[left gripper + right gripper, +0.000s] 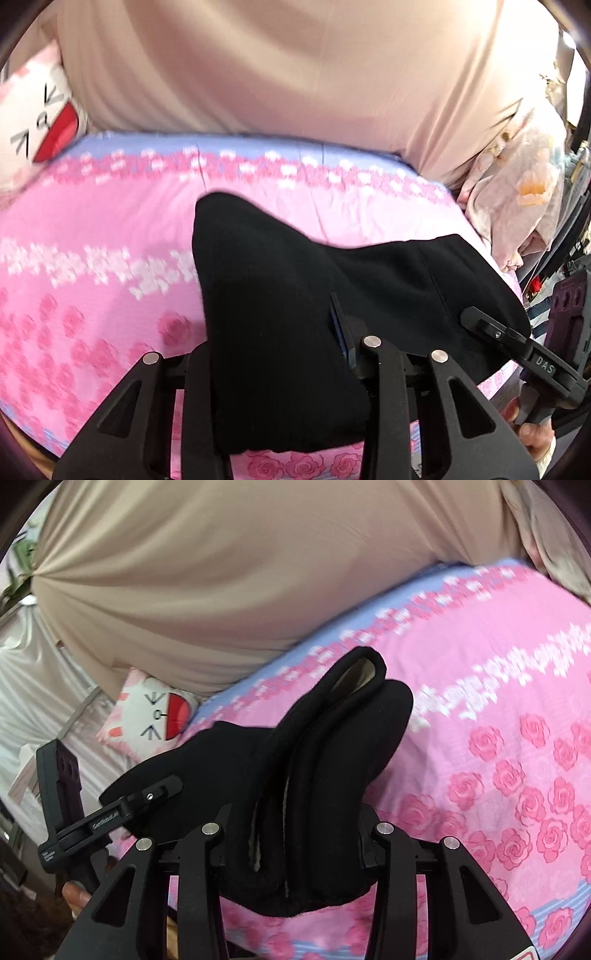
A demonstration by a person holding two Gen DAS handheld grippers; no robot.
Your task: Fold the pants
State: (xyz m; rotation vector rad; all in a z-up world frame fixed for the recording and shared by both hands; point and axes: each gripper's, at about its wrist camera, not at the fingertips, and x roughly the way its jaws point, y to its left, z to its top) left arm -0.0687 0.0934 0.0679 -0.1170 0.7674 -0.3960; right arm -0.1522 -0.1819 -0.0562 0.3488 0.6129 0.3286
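The black pants (280, 295) hang bunched over the pink rose bedsheet (92, 236). My left gripper (280, 354) is shut on the pants, with the cloth draped over its fingers and hiding the tips. My right gripper (295, 834) is shut on the other part of the pants (325, 760), whose folded layers and pale inner lining show between the jaws. The right gripper also shows at the right of the left wrist view (480, 321), touching the cloth. The left gripper shows at the left of the right wrist view (162, 790).
A beige curtain (295, 66) hangs behind the bed. A white cat-face pillow (40, 114) lies at the bed's far end, also in the right wrist view (151, 709). A pale floral blanket (517, 206) is piled at the bed's right side.
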